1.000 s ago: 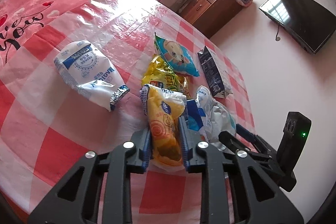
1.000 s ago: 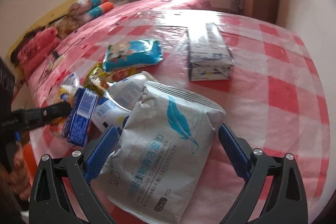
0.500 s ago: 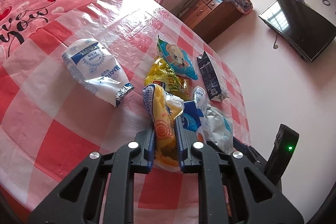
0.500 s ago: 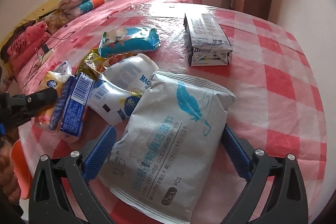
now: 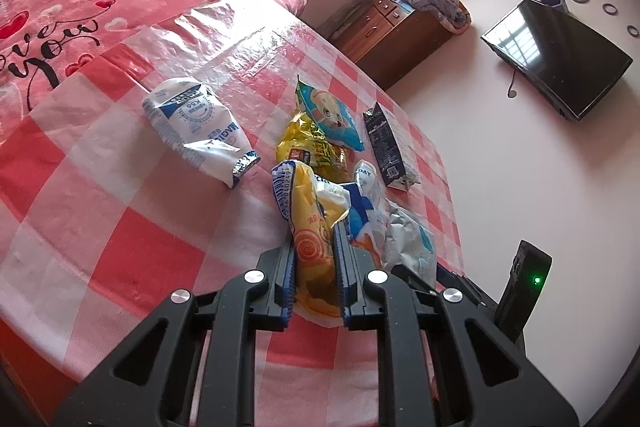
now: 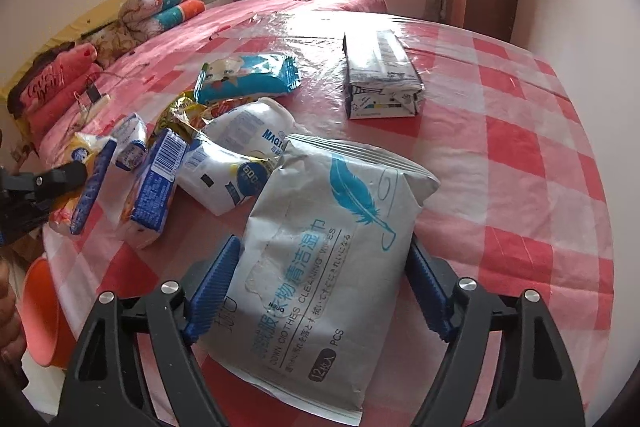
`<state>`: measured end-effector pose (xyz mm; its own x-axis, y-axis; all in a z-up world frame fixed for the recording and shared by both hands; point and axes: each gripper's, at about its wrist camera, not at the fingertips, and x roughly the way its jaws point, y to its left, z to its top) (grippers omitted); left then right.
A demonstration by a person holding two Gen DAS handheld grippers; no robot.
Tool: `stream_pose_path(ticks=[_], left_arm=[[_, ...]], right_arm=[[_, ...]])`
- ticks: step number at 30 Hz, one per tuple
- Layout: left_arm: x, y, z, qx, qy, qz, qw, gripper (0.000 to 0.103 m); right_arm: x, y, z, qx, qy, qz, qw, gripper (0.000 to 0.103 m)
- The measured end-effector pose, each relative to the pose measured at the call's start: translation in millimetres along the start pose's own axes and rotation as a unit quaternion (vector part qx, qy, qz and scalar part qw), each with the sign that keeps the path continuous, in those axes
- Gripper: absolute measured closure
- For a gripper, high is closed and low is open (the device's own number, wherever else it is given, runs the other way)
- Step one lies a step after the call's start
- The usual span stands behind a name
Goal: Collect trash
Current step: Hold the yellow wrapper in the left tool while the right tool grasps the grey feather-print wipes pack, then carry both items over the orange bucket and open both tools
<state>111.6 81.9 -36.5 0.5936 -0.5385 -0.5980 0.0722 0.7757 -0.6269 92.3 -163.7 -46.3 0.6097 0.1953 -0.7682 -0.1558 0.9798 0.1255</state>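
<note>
My left gripper [image 5: 314,239] is shut on a yellow snack wrapper [image 5: 312,223], which stands upright between the blue pads at the near edge of the heap. The same gripper shows at the left edge of the right wrist view, as left gripper [image 6: 60,179]. My right gripper [image 6: 324,241] has its jaws closing on a grey wipes pack [image 6: 328,259] with a blue feather print. The pads meet the pack's two long sides. Other trash lies close by: a blue-and-white wrapper [image 6: 156,187], a white pouch [image 6: 240,155] and a crumpled yellow bag [image 5: 308,147].
All this lies on a red-and-white check cloth [image 6: 520,147] under clear plastic. A white-and-blue pouch [image 5: 196,123] lies alone to the left. A blue cartoon wipes pack [image 6: 248,75] and a black-and-white carton [image 6: 380,75] lie further back. An orange bin [image 6: 40,319] stands below the cloth's left edge.
The left jaws squeezed tighter on the yellow wrapper and drew back a little from the heap. The right jaws narrowed from wide apart onto the grey pack's sides.
</note>
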Motion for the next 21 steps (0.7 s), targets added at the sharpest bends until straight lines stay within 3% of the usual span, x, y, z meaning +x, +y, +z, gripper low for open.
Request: stream_pose_path(ticks=[12,21], left_arm=[[-30.8,-1.1,-9.8,0.007,-0.015,-0.015,0.9997,0.084],[-60.7,15.0,-19.0,0.002,-0.030,-0.009,0.9995,0.084]], right_arm=[[-35.7,-1.8,-2.4,0.021,-0.038,0.010,0.999,0.023],[-56.7,26.1,-3.1,0.004,-0.053,0.037,0.998,0.023]])
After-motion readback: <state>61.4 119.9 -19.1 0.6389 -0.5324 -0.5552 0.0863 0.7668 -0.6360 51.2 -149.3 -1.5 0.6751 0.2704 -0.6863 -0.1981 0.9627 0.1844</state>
